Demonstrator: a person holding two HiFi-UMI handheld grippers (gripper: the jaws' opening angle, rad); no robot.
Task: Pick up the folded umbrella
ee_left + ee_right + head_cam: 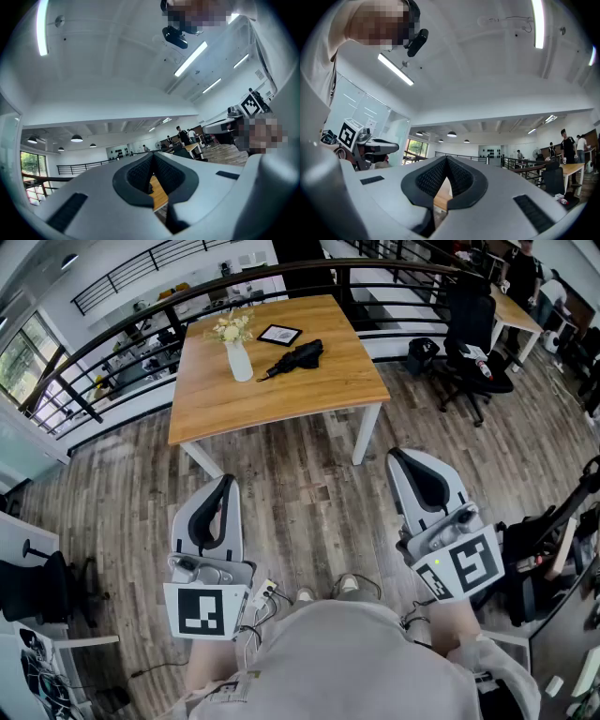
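The folded black umbrella [298, 358] lies on the wooden table [281, 399], right of centre, far ahead of me. My left gripper [228, 480] and right gripper [396, 454] hang low over the wooden floor, close to my body and well short of the table. Both point forward towards it. In the left gripper view the jaw tips of the left gripper [153, 154] meet with nothing between them. The right gripper [446, 158] shows the same in its own view. A sliver of the table [158, 191] shows through the gap below the left tips.
A white vase with flowers [240, 362] stands just left of the umbrella, and a black-framed picture [279, 335] lies behind it. A dark railing [141, 324] runs behind the table. A black office chair [473, 343] stands to the right, with more equipment at the far right.
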